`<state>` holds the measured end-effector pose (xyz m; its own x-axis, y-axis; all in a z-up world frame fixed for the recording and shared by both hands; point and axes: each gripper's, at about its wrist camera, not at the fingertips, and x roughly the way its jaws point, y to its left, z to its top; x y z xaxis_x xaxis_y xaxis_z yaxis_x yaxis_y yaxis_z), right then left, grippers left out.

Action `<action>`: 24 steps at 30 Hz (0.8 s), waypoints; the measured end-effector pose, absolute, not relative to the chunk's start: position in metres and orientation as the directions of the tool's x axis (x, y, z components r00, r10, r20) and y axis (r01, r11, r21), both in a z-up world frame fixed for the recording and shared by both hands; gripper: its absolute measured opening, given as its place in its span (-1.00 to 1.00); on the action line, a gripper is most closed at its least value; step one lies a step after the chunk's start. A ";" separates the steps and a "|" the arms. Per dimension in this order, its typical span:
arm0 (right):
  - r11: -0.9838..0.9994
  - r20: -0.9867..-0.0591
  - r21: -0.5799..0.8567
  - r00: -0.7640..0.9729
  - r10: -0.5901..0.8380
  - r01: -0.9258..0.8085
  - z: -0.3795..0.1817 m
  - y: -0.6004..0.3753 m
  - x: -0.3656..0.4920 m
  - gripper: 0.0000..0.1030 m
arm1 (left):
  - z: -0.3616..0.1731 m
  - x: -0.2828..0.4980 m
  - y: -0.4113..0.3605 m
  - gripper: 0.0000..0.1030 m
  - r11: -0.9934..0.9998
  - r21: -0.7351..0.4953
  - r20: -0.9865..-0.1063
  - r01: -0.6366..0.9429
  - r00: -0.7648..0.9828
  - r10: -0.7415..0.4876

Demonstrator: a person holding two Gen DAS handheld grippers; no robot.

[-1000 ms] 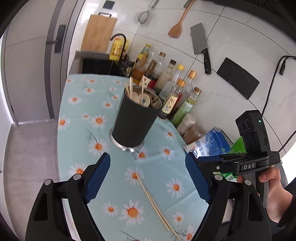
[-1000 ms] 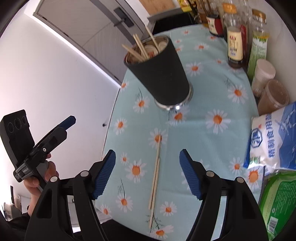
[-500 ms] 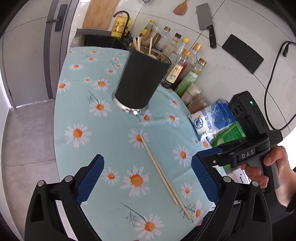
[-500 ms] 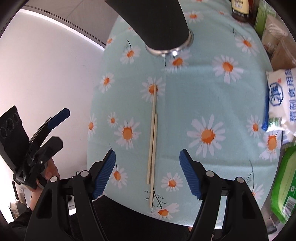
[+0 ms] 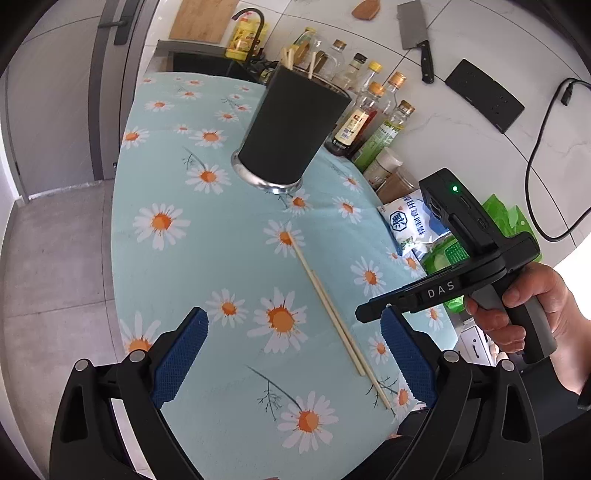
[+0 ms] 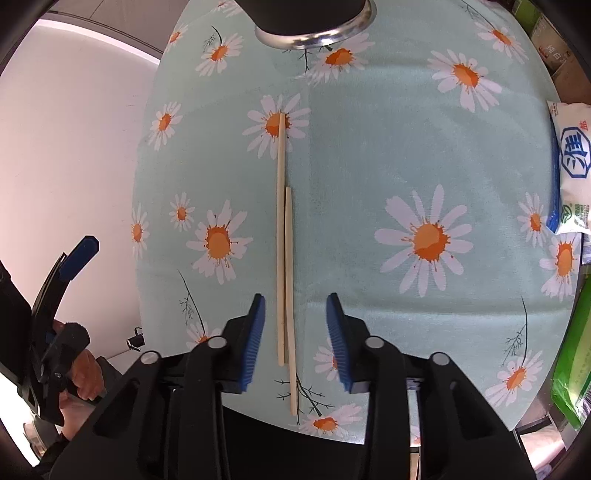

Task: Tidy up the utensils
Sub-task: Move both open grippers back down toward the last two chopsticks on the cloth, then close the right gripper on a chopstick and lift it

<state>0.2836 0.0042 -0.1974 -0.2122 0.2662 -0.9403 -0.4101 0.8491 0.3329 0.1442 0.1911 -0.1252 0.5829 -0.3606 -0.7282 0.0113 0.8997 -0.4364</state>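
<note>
Two pale wooden chopsticks (image 6: pixel 284 236) lie side by side on the daisy tablecloth (image 6: pixel 369 166); they also show in the left wrist view (image 5: pixel 328 306). My right gripper (image 6: pixel 295 332) is low over their near ends, jaws partly closed on either side of them, not touching. A black utensil holder (image 5: pixel 291 129) with several chopsticks in it stands beyond; only its metal base (image 6: pixel 314 26) shows in the right wrist view. My left gripper (image 5: pixel 291 354) is open and empty above the near table edge. The right gripper's body (image 5: pixel 443 288) shows at its right.
Sauce bottles (image 5: pixel 369 114) and jars stand along the tiled wall behind the holder. A white salt bag (image 5: pixel 413 221) and a green packet (image 5: pixel 450 254) lie at the table's right edge. A cleaver (image 5: pixel 413 37) hangs on the wall. The floor (image 5: pixel 55 258) lies left.
My right gripper has dropped toward the chopsticks' near ends and its jaws have narrowed around them. My left gripper has drawn back and risen, so the holder looks farther away.
</note>
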 end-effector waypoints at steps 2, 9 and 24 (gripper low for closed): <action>0.848 -0.941 0.329 -0.214 0.261 -0.415 -0.200 0.008 0.282 -0.53 | -0.128 0.141 0.192 0.78 0.896 -0.444 -0.729 0.010 0.578 -0.368; 0.849 -0.963 0.260 -0.182 0.197 -0.459 -0.205 0.021 0.279 -0.69 | -0.138 0.133 0.192 0.78 0.886 -0.464 -0.732 0.018 0.556 -0.395; 0.852 -0.981 0.175 -0.165 0.105 -0.494 -0.226 0.048 0.264 -0.76 | -0.152 0.131 0.192 0.78 0.875 -0.484 -0.744 0.015 0.518 -0.421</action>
